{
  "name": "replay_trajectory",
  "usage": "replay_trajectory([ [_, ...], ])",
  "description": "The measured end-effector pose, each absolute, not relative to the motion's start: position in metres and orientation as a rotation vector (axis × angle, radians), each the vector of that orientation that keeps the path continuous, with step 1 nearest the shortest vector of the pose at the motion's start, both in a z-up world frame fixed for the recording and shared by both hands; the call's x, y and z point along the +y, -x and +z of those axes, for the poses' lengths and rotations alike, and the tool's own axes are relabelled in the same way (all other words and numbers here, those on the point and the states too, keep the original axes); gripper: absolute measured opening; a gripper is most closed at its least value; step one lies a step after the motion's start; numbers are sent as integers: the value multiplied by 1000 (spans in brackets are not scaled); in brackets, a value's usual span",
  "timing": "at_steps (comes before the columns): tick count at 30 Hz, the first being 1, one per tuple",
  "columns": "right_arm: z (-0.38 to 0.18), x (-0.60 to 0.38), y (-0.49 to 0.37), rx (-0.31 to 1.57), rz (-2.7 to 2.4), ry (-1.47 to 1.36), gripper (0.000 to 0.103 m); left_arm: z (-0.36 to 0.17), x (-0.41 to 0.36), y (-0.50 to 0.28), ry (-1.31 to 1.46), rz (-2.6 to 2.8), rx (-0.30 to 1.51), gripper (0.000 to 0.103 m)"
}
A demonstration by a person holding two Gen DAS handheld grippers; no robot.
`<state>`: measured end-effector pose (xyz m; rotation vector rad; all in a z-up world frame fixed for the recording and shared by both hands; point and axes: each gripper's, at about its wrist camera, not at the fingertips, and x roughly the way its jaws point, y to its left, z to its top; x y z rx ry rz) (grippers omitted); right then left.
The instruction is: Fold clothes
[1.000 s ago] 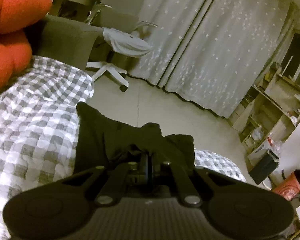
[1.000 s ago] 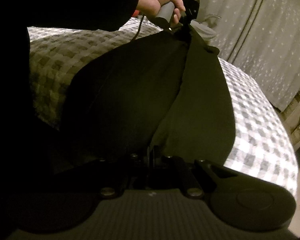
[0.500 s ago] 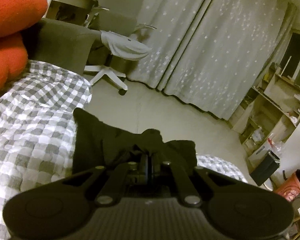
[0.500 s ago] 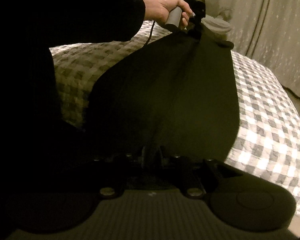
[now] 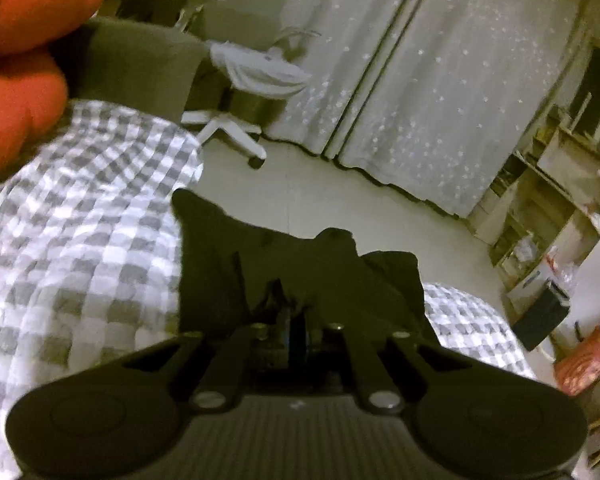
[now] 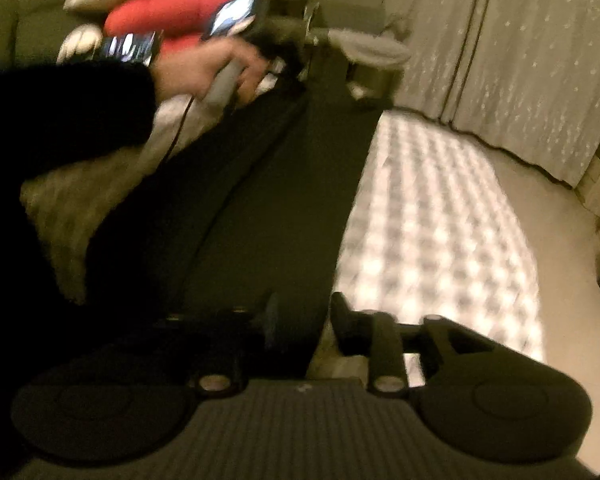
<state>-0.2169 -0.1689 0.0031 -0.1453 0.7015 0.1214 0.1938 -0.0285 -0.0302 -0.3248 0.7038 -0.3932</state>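
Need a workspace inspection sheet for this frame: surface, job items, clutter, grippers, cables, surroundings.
Surface: bed with grey-and-white checked cover.
Job's things: dark garment stretched along the bed.
Clutter: orange cushions at the head end; a lit phone screen beyond the hand.
Grippers: left gripper shut on the dark garment's far end; right gripper with jaws opening, cloth edge between them, pads not pressing.
Cables: thin dark cable hanging from the left handle.
Surroundings: pale curtains, white swivel chair, shelving, bare floor.
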Motion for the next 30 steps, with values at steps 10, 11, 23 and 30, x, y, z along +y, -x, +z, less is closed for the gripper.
replay_trajectory([
  [10,44,-280,48,717,46,-50,40,-16,2,-200,473,-429,709,35],
  [11,39,-286,25,733,41,-60,40,-13,4,-201,476,-420,699,35],
  [23,-4,-301,-161,737,19,-120,40,-19,-43,-265,222,-441,706,43],
  [30,-18,-297,-192,710,57,-158,40,-29,-70,-269,23,-515,698,9],
])
